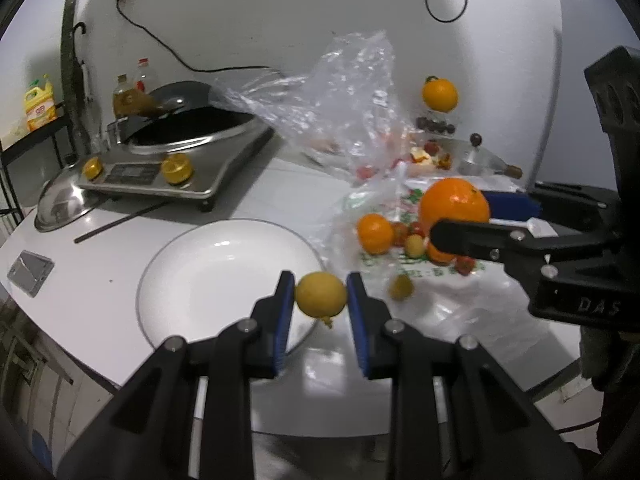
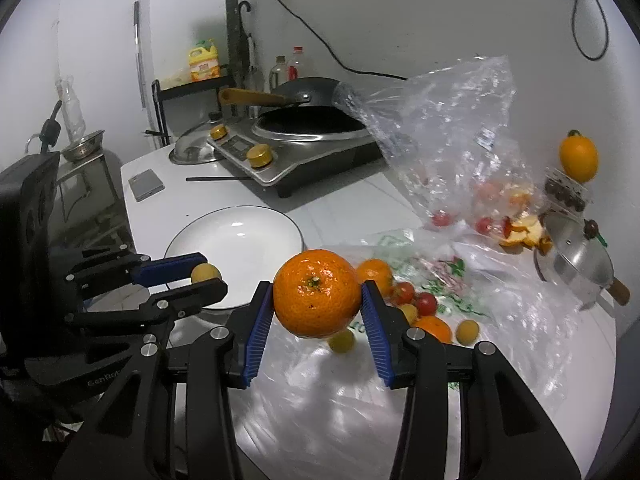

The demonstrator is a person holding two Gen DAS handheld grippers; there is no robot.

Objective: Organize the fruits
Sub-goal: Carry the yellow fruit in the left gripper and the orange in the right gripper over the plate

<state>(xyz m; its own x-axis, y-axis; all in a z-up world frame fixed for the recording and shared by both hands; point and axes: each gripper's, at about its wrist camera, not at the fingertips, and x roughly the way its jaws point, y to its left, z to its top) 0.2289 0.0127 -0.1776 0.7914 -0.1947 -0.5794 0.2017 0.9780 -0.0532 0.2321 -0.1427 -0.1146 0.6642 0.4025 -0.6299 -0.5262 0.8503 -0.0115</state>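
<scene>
Your left gripper [image 1: 321, 298] clamps a lemon [image 1: 321, 294] over the plate [image 1: 192, 276] rim, your right gripper [image 2: 318, 304] clamps an orange [image 2: 317, 293], loose fruit [image 2: 416, 304] crowding its 2 o'clock.

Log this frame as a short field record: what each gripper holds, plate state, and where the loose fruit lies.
left gripper: shut on small yellow fruit, at the plate's near edge
right gripper: shut on large orange, held above the plastic sheet
white plate: no fruit resting on it
loose fruit: smaller orange, cherry tomatoes and small yellow fruits lie on the plastic sheet
clear bag: open, behind the sheet, with tomatoes and peel inside
background: induction cooker left of the bag
</scene>
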